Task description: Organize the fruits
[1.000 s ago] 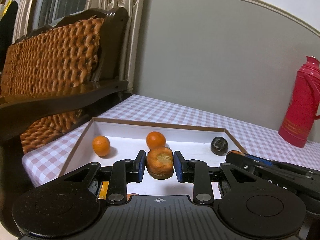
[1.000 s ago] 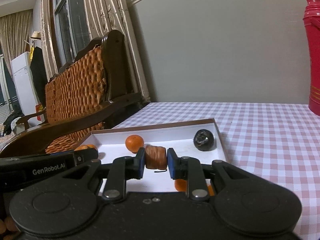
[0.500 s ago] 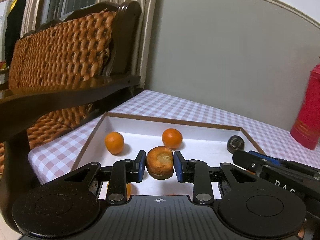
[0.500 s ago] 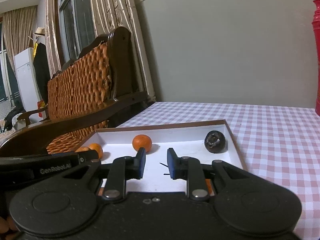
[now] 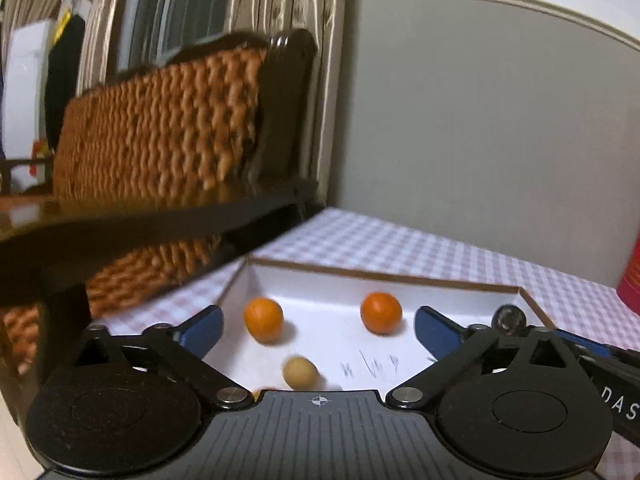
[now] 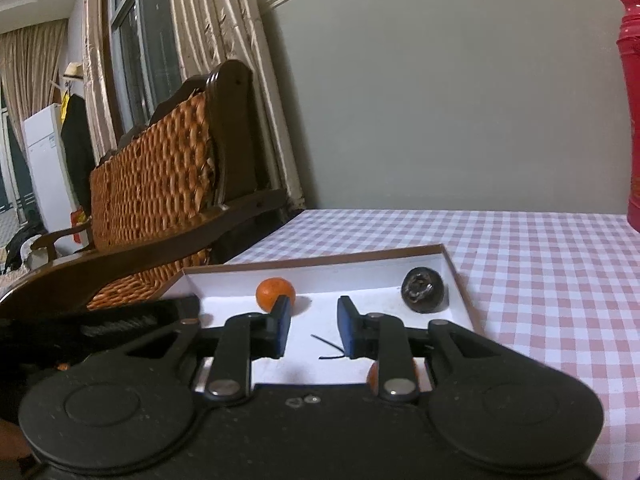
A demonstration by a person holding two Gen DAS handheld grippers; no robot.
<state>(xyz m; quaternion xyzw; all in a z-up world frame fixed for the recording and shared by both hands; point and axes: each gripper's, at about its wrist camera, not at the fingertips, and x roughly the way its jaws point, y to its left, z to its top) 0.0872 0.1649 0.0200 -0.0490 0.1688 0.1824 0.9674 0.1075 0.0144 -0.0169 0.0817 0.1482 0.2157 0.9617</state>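
A white tray with a brown rim (image 5: 380,276) lies on the checked cloth. In it are two oranges (image 5: 263,319) (image 5: 381,313), a dark shrivelled fruit (image 5: 508,318) in the far right corner and a blurred tan fruit (image 5: 300,372) low near the camera. My left gripper (image 5: 318,330) is over the tray, its jaws opening wide with nothing between them. In the right wrist view my right gripper (image 6: 315,326) is opening with a narrow bare gap. An orange (image 6: 275,294) and the dark fruit (image 6: 423,290) lie beyond it, and another orange (image 6: 374,376) lies under its right finger.
A wicker chair with a dark wood frame (image 5: 160,120) stands against the table's left side. A red thermos (image 6: 630,120) is at the back right on the pink checked cloth (image 6: 540,260). The left gripper's body (image 6: 120,324) lies at the tray's left end.
My left gripper let go of the brown-orange fruit, swung wide, and the fruit dropped into the tray. The right gripper let go of its brown fruit earlier and now stands a little wider.
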